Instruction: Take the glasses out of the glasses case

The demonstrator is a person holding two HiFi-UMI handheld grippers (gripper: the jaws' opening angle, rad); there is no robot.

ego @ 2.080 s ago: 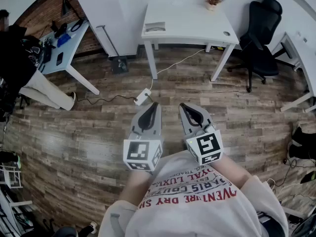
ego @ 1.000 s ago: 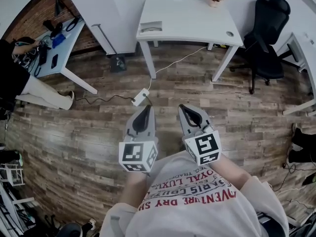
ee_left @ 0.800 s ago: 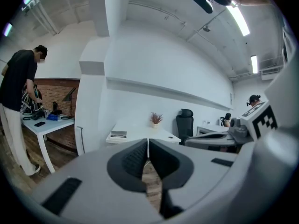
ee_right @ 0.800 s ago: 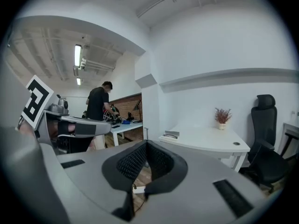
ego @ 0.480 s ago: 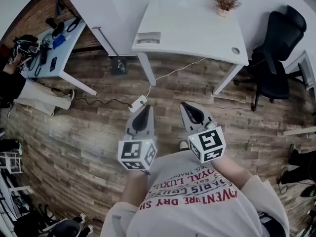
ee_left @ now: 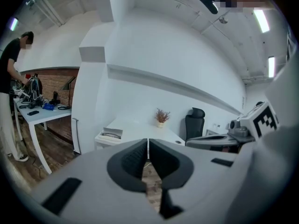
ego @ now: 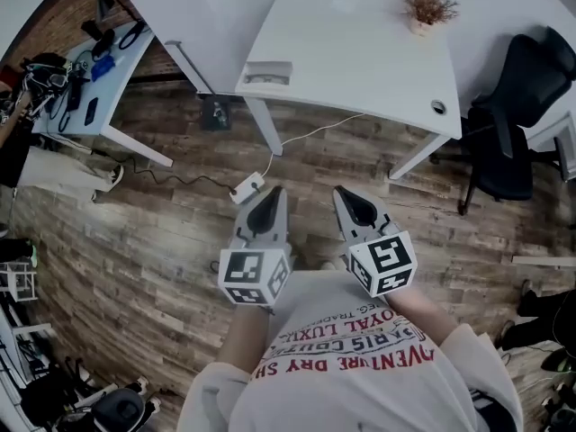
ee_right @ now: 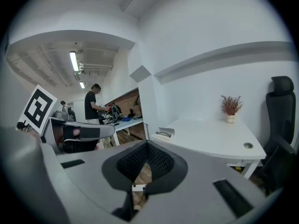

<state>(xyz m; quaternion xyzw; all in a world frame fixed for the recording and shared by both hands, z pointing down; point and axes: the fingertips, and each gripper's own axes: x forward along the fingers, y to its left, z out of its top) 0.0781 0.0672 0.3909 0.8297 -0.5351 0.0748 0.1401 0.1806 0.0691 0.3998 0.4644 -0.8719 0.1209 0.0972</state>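
The glasses case [ego: 268,73] is a pale box on the near left corner of the white table [ego: 360,52]; something dark, seemingly the glasses, lies in it. It is small in the left gripper view [ee_left: 112,134] and in the right gripper view [ee_right: 164,133]. My left gripper [ego: 274,193] and right gripper [ego: 342,193] are held side by side over the wooden floor, well short of the table. Both are shut with nothing between their jaws. The left jaws meet at the left gripper's [ee_left: 148,143] tip, the right ones at the right gripper's [ee_right: 147,144] tip.
A small potted plant [ego: 427,7] stands at the table's far side. A black office chair [ego: 513,106] is to the right. A power strip [ego: 245,187] with a cable lies on the floor ahead. At the left is a cluttered desk [ego: 81,88], with a person [ee_right: 92,104] beside it.
The view has moved closer to the white table, which now looks larger and nearer. Both grippers stay shut and side by side in front of the person's body.
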